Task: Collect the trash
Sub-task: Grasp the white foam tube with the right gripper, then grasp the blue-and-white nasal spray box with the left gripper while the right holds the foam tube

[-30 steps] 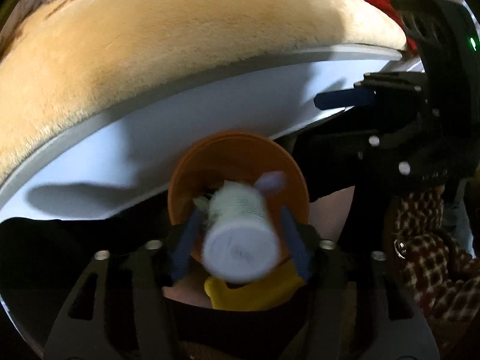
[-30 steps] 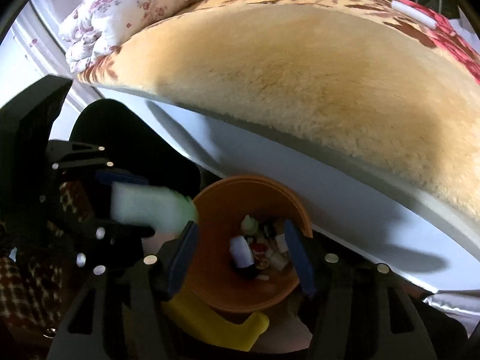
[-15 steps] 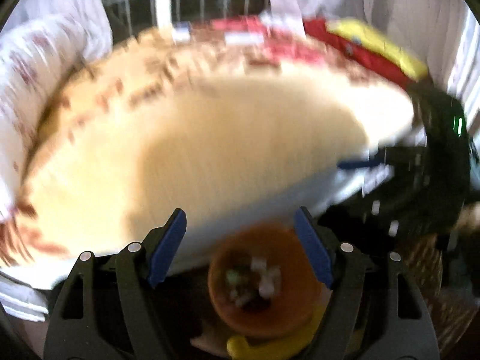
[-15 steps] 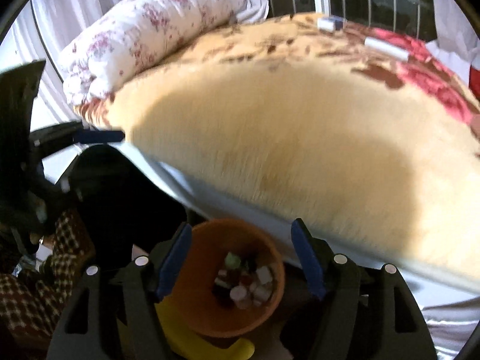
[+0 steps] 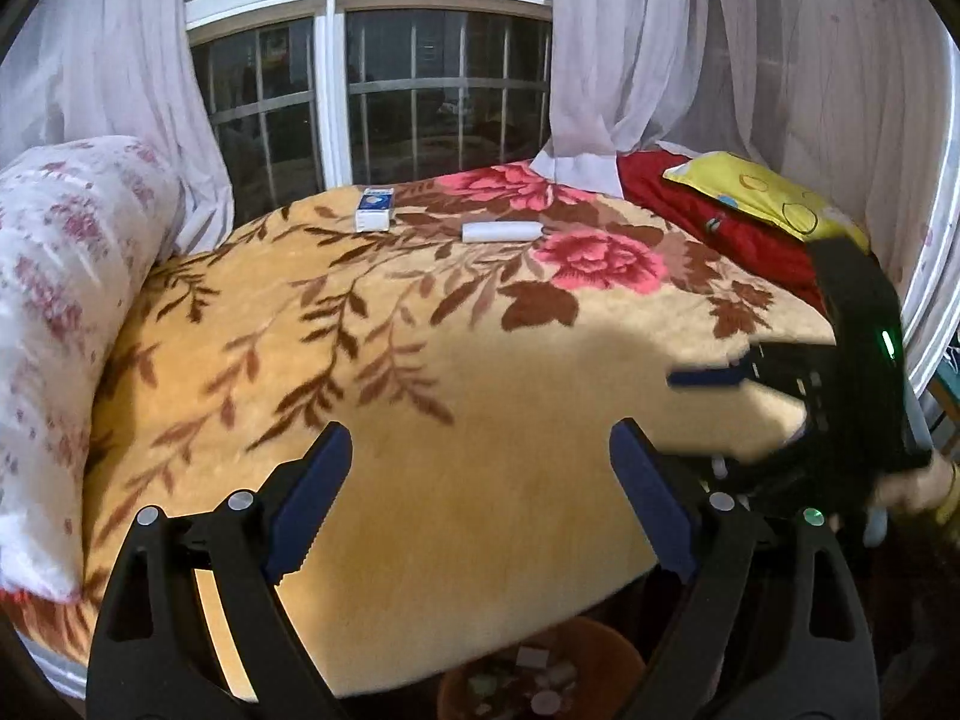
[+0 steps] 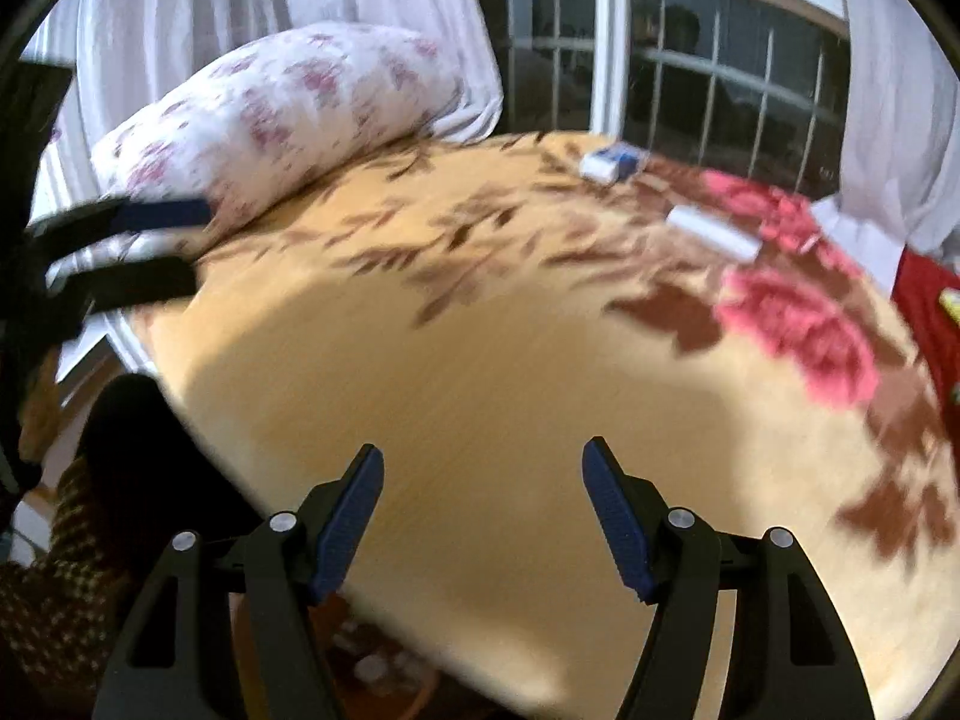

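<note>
A white and blue box and a white tube-like item lie on the far side of the floral blanket; both also show in the right wrist view, the box and the white item. The orange bin with several bits of trash sits on the floor below the bed edge. My left gripper is open and empty above the near bed edge. My right gripper is open and empty; it also shows at the right of the left wrist view.
A floral white bolster lies along the left of the bed. A red cloth and a yellow pillow lie at the right. A barred window and white curtains stand behind the bed.
My left gripper let a white container drop into the orange bin. Both grippers opened and swung up from the bin to face the bed top.
</note>
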{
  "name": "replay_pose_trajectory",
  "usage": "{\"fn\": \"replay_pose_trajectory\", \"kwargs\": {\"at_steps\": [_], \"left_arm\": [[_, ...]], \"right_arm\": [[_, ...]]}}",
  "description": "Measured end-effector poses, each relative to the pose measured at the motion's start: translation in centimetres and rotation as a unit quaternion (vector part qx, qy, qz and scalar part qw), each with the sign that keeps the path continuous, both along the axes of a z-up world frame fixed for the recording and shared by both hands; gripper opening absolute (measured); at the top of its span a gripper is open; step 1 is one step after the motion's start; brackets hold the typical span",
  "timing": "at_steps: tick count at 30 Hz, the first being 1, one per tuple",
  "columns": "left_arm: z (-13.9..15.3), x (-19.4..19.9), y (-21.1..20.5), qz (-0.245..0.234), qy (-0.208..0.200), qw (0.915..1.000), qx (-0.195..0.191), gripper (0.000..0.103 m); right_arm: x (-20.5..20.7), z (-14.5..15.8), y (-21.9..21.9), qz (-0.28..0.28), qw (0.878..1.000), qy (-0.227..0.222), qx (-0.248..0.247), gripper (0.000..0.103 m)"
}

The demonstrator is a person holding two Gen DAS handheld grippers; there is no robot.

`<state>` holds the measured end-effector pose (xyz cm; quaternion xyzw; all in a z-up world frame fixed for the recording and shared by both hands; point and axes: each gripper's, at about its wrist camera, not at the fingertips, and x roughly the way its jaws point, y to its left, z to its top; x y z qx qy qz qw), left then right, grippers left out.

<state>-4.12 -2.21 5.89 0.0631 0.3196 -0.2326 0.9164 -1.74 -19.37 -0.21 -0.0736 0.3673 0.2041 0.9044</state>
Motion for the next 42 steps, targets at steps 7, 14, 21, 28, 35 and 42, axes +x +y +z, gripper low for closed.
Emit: {"fn": "replay_pose_trajectory", "kwargs": {"at_steps": [7, 14, 21, 28, 35, 42], "left_arm": [[0.0, 3.2, -1.9, -0.004, 0.003, 1.0000, 0.003, 0.086], [-0.9, 7.4, -2.6, 0.011, 0.021, 0.9997, 0.011, 0.087], [-2.4, 11.0, -2.7, 0.015, 0.041, 0.9988, 0.021, 0.087], [-3.9, 14.2, -2.9, 0.021, 0.060, 0.9974, 0.035, 0.087], [-5.0, 15.8, -3.3, 0.020, 0.081, 0.9960, 0.032, 0.087], [-5.5, 16.2, -3.9, 0.038, 0.070, 0.9947, 0.065, 0.087]], "right_arm": [[10.8, 2.5, -3.7, -0.028, 0.999, -0.032, -0.027, 0.072], [21.8, 1.4, -5.5, -0.041, 0.995, -0.037, -0.085, 0.075], [30.1, -1.7, -6.1, -0.034, 0.991, -0.010, -0.131, 0.075], [35.3, -4.0, -6.2, 0.007, 0.986, 0.009, -0.165, 0.069], [38.1, -5.4, -7.7, -0.010, 0.992, 0.071, -0.106, 0.046], [35.9, -3.9, -8.4, -0.075, 0.993, 0.070, -0.050, 0.034]]}}
